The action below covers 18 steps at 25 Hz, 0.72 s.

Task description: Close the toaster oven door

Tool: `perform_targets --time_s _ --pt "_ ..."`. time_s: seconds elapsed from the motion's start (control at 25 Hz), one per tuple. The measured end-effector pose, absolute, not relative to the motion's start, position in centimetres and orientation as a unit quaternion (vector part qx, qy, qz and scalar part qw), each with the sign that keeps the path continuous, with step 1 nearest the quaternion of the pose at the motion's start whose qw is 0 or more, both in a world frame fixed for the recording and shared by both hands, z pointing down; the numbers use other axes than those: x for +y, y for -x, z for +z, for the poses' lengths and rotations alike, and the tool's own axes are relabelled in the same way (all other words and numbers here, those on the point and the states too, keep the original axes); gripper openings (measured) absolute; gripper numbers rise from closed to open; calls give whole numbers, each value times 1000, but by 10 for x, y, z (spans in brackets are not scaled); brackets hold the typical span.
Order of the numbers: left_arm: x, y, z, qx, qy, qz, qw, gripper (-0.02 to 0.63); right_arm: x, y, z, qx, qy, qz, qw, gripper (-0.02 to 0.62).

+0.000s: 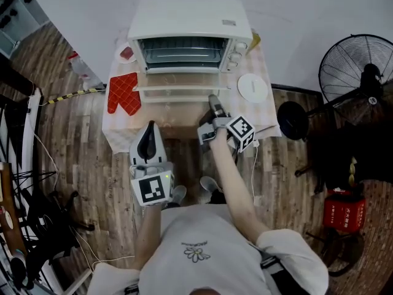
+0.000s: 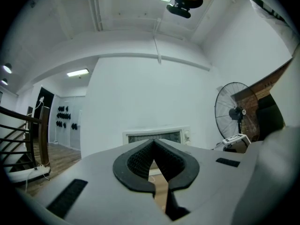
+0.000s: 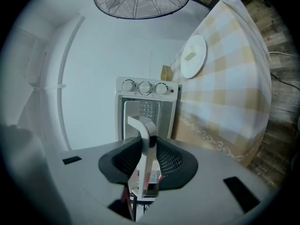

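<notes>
Wood-plank floor (image 1: 80, 158) all round, and against the white wall stands a small table (image 1: 118, 131) under a checked cloth. On it, at the far side, sits the white toaster oven (image 1: 190, 17). Its door (image 1: 181, 82) is dropped right down, flat out toward the person, with the rack inside plainly on show, so nothing of the closing is done yet. A red oven mitt (image 1: 123, 93) lies just left of the door and a white plate (image 1: 252, 87) just right. The right gripper (image 1: 213, 100) is in at the door's front edge, and its own view shows the jaws clamped on the metal door handle (image 3: 143, 130). That grip looks ready for the lift, so what's left is the whole upward swing until the door meets the oven front. The left gripper (image 1: 148, 131) hangs back near the body, pads pressed together on nothing.
</notes>
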<state>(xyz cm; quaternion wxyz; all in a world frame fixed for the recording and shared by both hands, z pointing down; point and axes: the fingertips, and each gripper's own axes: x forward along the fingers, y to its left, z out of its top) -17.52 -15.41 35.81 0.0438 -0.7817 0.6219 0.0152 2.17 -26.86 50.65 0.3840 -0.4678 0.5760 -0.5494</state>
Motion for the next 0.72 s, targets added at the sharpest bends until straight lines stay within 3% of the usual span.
perform_targets --time_s 0.72 --pt "-152 188 354 637 768 9 61 17 -326 -27 443 595 452 -523 410 89"
